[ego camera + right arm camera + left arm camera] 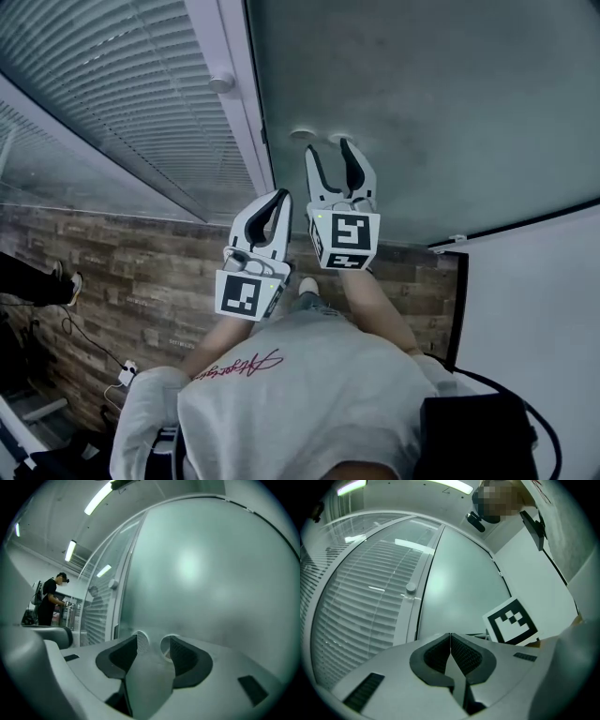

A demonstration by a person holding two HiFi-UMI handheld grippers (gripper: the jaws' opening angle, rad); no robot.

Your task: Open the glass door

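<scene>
A: Nearest the head camera: a pale T-shirt (309, 384) with red script across it, bare forearms reaching forward from it.
B: Noted. Grippers?
A: First the left gripper (280, 197). Jaws pressed together, nothing between them. The left gripper view agrees: the dark ribbed pads (464, 656) meet along one seam. In the head view it sits lower and to the left of the other one, just beside it.
B: And the other?
A: The right gripper (329, 145) has its jaws standing wide apart and empty. Its tips are right up at the glass door (422, 94). The right gripper view shows two pale round patches (140, 641) on the pane, one at each tip. Touching or just off it, can't tell.
B: Where's the door?
A: A frosted grey-green pane straight ahead of both grippers, filling the upper right of the head view. A white frame post (230, 103) runs along its left edge, with a small round knob (221, 82) on it. Left of the post, slatted blinds (112, 75).
B: Surroundings?
A: A wood-pattern floor (141, 262) below. A white wall (534, 309) to the door's right. The right gripper view catches a person (49, 599) in dark clothes, well off beyond the blinds.
</scene>
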